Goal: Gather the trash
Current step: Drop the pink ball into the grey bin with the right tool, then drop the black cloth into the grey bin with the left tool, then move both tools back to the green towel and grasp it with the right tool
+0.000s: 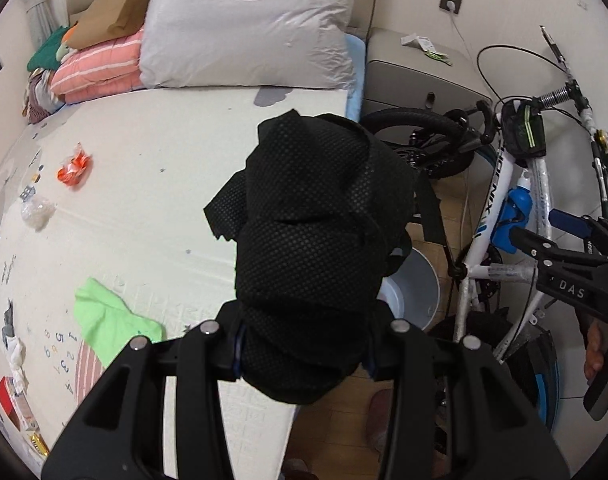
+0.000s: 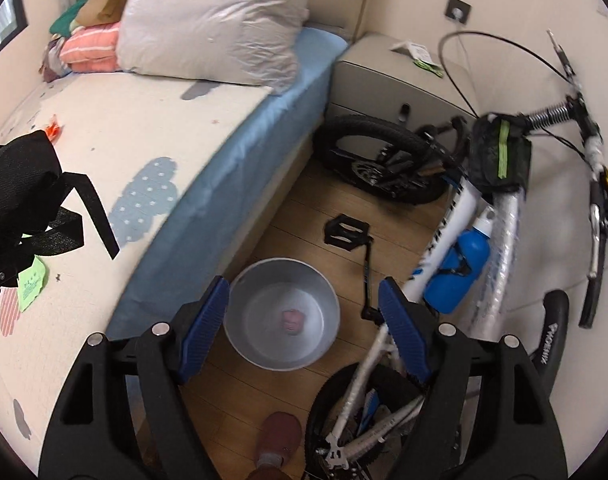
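My left gripper (image 1: 305, 354) is shut on a bundle of black mesh fabric (image 1: 315, 220), which hangs over the bed's edge and hides the fingertips. In the right wrist view the same black bundle (image 2: 20, 188) shows at the far left, straps dangling. My right gripper (image 2: 304, 330) is open, its blue pads (image 2: 206, 328) wide apart with nothing between them, above a grey round bin (image 2: 282, 316) on the floor. A small pink scrap (image 2: 291, 320) lies in the bin. On the bed lie an orange wrapper (image 1: 74, 166), a clear plastic wad (image 1: 38, 210) and a green sheet (image 1: 108, 320).
A white and blue bicycle (image 2: 463, 240) leans close on the right of the bin, its pedal (image 2: 345, 232) just behind it. A grey nightstand (image 2: 383, 84) stands behind. A big bagged pillow (image 1: 244, 28) and folded bedding sit at the bed's head. A brown slipper (image 2: 278, 436) is below.
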Demonstrator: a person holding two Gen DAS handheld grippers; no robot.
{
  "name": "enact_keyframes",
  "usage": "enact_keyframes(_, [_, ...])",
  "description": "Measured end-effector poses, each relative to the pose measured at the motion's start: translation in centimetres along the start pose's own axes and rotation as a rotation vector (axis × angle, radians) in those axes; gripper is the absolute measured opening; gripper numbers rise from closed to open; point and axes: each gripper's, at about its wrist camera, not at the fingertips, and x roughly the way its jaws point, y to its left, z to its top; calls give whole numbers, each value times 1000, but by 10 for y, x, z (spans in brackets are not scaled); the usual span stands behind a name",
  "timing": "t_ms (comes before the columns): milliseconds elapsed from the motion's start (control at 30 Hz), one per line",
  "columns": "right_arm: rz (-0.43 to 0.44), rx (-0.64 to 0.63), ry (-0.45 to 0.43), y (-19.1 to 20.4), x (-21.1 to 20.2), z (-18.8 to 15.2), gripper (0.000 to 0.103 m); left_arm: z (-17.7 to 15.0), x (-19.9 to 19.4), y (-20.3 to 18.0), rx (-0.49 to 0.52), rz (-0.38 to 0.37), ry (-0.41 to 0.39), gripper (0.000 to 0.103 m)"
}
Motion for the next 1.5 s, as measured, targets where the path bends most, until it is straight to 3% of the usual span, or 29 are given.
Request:
enact_keyframes(267, [-55,82,29,-53,-14,-20,74,17,10,-71,110,-109,-9,44])
enact_keyframes(333, [-62,100,30,-64,-16,-23,74,21,14,-87,134,-133,-9,55])
enact_keyframes(400, [-68,113,27,-73,-19,-26,74,25,16,-102,156,-131,-26,70])
enact_keyframes(433, [-72,116,27,-77,-20,-27,74,27,18,-110,173,-130,-41,72])
enact_keyframes(567, [-83,121,27,-88,-23,-29,74,34,29,-134,229,-107,-62,75])
enact_keyframes(700, [-80,101,24,-88,-25,-27,74,33,32,-131,194,-110,-47,75])
enact_keyframes(833, [-41,61,24,-71,-28,-22,74,23,27,-106,125,-82,-15,75])
enact_keyframes(1033, [42,-43,2,-12,-36,-8,74,-1,4,-34,-25,9,9,75])
enact_keyframes(1500, [307,-405,-67,226,-83,21,74,-88,-96,175,-386,286,-8,75])
